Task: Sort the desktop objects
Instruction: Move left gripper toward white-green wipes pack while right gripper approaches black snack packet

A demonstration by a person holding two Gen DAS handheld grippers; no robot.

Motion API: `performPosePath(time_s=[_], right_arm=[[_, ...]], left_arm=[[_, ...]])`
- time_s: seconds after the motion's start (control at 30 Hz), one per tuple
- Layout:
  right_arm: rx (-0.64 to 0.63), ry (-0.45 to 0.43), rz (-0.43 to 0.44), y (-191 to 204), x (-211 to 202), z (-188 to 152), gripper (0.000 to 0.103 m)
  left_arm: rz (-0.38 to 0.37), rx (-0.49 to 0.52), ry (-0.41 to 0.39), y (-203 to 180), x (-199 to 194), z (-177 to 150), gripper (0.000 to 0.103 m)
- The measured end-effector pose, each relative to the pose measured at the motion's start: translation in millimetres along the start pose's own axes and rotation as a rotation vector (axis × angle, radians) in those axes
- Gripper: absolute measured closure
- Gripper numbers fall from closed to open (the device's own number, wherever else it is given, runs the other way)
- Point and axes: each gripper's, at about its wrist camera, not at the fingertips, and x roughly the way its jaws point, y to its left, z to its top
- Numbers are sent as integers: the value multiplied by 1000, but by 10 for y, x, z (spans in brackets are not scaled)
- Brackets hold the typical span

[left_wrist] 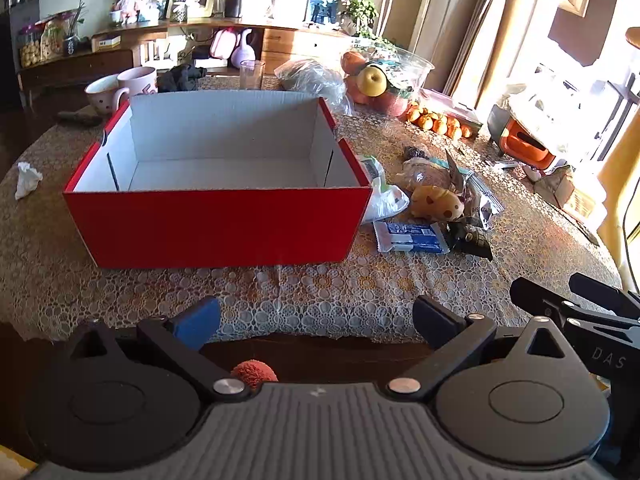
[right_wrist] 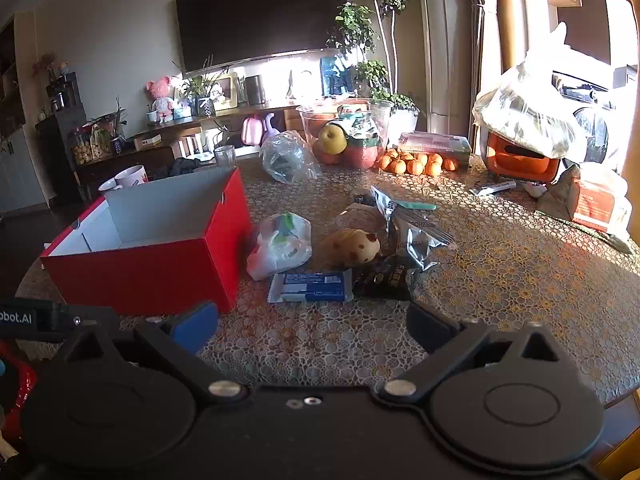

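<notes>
An empty red box (left_wrist: 216, 224) with a white inside stands on the lace-covered table; it also shows in the right wrist view (right_wrist: 144, 272). To its right lies a pile: a white plastic bag (right_wrist: 280, 246), a blue-and-white snack pack (right_wrist: 312, 286), a yellow spotted plush toy (right_wrist: 352, 246), a black packet (right_wrist: 382, 278) and a silver foil packet (right_wrist: 416, 236). The pile also shows in the left wrist view, with the snack pack (left_wrist: 412, 237) and plush toy (left_wrist: 438, 203). My left gripper (left_wrist: 316, 322) is open and empty at the table's near edge. My right gripper (right_wrist: 314, 326) is open and empty, just short of the snack pack.
Two mugs (left_wrist: 120, 88) and a glass (left_wrist: 252, 74) stand behind the box. A fruit bowl (right_wrist: 348, 136), small oranges (right_wrist: 416, 164), a clear bag (right_wrist: 286, 158), an orange appliance (right_wrist: 520, 160) and a carton (right_wrist: 592, 202) sit at the back and right. A crumpled tissue (left_wrist: 27, 179) lies left.
</notes>
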Motion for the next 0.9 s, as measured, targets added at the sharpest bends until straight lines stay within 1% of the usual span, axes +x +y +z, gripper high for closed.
performPosePath(time_s=[0.07,0.17,0.33,0.43,0.6,0.7,0.83,0.9], right_arm=[[3,3,-2,-50,29,15,5],[11,14,-5,-145,89,48,10],[14,21,-22,-296,179,117,10],[4,32,-17,-352,229,144,10],[-7,27,-28,-455,314,162,10],[-11,27,-37,-545,369,181,10],[-22,23,-54,-660,463,213,10],[-15,27,-64,-719,523,221,11]], left_arm=[[-2,25,-23,-52,7,36,0],[-16,54,-37,-129,57,98,0],[-27,88,-53,-283,159,164,0],[-36,102,-59,-366,211,190,0],[-36,122,-78,-491,312,226,0],[-49,143,-82,-580,382,235,0],[-38,165,-88,-689,486,276,0],[-30,163,-105,-734,532,340,0]])
